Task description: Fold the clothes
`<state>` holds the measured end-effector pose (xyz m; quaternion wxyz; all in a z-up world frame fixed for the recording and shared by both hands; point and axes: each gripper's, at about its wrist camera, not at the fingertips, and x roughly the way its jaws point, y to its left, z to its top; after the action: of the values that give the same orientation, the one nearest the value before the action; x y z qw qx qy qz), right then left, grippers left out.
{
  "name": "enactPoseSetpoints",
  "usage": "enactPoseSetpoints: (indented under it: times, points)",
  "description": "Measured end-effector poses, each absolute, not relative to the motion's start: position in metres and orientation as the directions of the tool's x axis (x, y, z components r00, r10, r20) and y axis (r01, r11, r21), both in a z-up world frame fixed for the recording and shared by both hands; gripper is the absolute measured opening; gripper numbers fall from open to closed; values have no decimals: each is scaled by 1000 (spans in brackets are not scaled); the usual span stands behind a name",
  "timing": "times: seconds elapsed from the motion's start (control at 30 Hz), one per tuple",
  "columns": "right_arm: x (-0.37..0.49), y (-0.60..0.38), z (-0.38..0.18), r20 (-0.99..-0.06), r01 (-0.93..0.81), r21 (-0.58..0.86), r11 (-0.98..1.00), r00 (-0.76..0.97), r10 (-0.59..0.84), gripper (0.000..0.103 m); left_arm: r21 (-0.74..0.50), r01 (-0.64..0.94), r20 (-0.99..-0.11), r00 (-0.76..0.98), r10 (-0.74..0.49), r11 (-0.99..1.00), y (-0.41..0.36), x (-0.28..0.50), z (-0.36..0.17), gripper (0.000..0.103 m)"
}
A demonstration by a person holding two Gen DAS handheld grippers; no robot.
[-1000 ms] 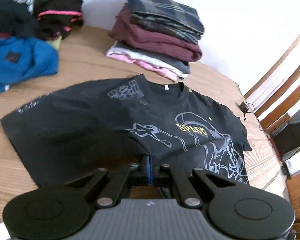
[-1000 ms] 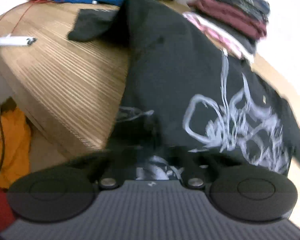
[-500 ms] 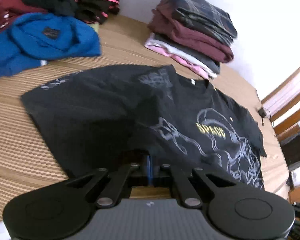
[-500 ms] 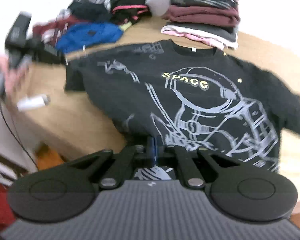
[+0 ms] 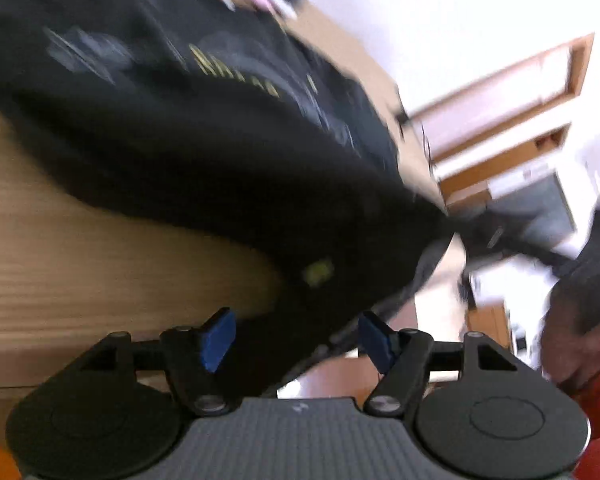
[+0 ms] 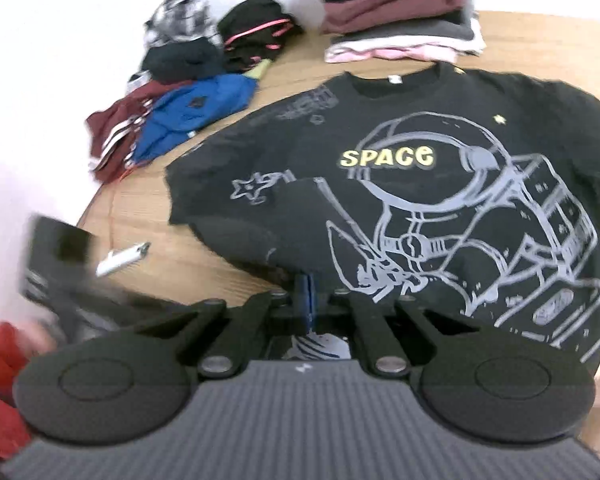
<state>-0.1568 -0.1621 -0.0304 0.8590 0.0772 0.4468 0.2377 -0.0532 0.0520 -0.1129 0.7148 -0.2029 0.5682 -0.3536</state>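
A black T-shirt (image 6: 400,184) printed with an astronaut outline and the yellow word "SPACE" lies front side up on the wooden bench (image 6: 204,276), collar toward the far wall and hem toward the near edge. The right claw (image 6: 304,300) is clenched, its blue pads pressed together on the hem of the shirt at the bench's near edge, left of the astronaut print. The left claw (image 5: 296,340) is released, its two blue pads (image 5: 219,338) standing wide apart; a dark fold of the T-shirt (image 5: 228,140) hangs in the gap between them, and the blur does not show whether either pad touches the cloth. In the left wrist view the frame is tilted and smeared; the shirt drapes across the bench (image 5: 100,264) and over its edge, with wooden door frames (image 5: 512,92) visible against the white wall beyond. Behind the collar, in the right wrist view, a stack of folded clothes (image 6: 400,12) rests on the bench, maroon and plaid items above grey and pink ones. To the left of the shirt lies a loose heap of unfolded garments, including a blue garment (image 6: 196,112), a maroon striped piece (image 6: 116,136) and a black item with pink trim (image 6: 256,32). A small white object (image 6: 122,258) sits on the bench near the left sleeve, apart from the cloth.
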Motion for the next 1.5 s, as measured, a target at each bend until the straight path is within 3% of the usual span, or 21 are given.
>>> enactPoseSetpoints:
  times: [0.03, 0.07, 0.1, 0.17, 0.3, 0.4, 0.43, 0.47, 0.5, 0.53, 0.57, 0.77, 0.9, 0.97, 1.03, 1.07, 1.1, 1.13, 1.23, 1.37, 1.5]
  points:
    - [-156, -163, -32, -735, -361, 337, 870, 476, 483, 4, -666, 271, -701, 90, -707, 695, 37, -56, -122, 59]
    - [-156, -166, -33, -739, -379, 334, 863, 462, 489, 4, -653, 263, -716, 89, -692, 710, 27, -63, -126, 29]
    - [-156, -169, -36, -740, -397, 338, 853, 448, 501, 4, -643, 255, -727, 90, -680, 722, 19, -70, -129, 13]
    - [-156, -177, -41, -736, -431, 337, 837, 434, 520, 4, -591, 276, -745, 175, -644, 758, 12, -96, -114, 7]
    - [-149, -181, -61, -731, -489, 303, 818, 431, 528, 4, -414, 303, -740, 437, -511, 858, 9, -164, -52, 6]
    - [-137, -172, -94, -757, -542, 310, 781, 357, 548, 4, -407, 355, -653, 531, -540, 842, 2, -204, -9, 8]
    - [-136, -167, -105, -768, -568, 300, 766, 333, 547, 4, -413, 405, -635, 514, -577, 816, -4, -210, -3, 12]
    - [-137, -165, -112, -781, -584, 267, 766, 335, 527, 4, -418, 458, -619, 489, -615, 785, -11, -215, 3, 26]
    - [-139, -164, -119, -793, -598, 229, 768, 343, 503, 4, -426, 484, -623, 455, -636, 764, -15, -216, 3, 33]
    - [-140, -167, -125, -807, -592, 218, 776, 338, 485, 4, -431, 472, -637, 445, -630, 769, -18, -214, -1, 52]
    - [-140, -171, -132, -820, -583, 213, 784, 331, 468, 4, -444, 416, -655, 454, -604, 794, -15, -211, -9, 64]
    - [-144, -199, -146, -817, -517, 259, 816, 333, 471, 4, -644, -19, -656, 528, -539, 765, 45, -177, -57, 68]
    - [-149, -195, -146, -815, -532, 223, 817, 358, 456, 4, -558, -165, -742, 538, -400, 813, 62, -140, -76, 65]
    - [-151, -196, -146, -811, -532, 220, 818, 366, 456, 4, -573, -178, -733, 548, -403, 800, 69, -124, -80, 55]
    - [-149, -197, -148, -807, -529, 225, 818, 370, 461, 4, -558, -177, -744, 540, -394, 811, 68, -114, -81, 55]
    - [-148, -198, -148, -804, -525, 236, 817, 367, 468, 5, -531, -169, -757, 534, -376, 830, 64, -112, -80, 41]
    - [-148, -199, -149, -802, -522, 248, 816, 362, 475, 5, -505, -167, -766, 539, -350, 847, 64, -117, -80, 18]
    - [-147, -200, -150, -800, -518, 261, 815, 357, 483, 5, -478, -167, -773, 545, -324, 862, 65, -122, -80, 1]
    - [-146, -199, -151, -792, -509, 288, 811, 349, 500, 9, -488, -215, -765, 572, -296, 846, 66, -133, -84, 1]
    - [-149, -197, -151, -784, -522, 297, 799, 345, 517, 24, -468, -212, -752, 605, -261, 858, 67, -143, -75, 1]
    - [-148, -210, -149, -783, -490, 398, 776, 259, 565, 27, -424, -249, -760, 620, -193, 871, 84, -157, -64, 1]
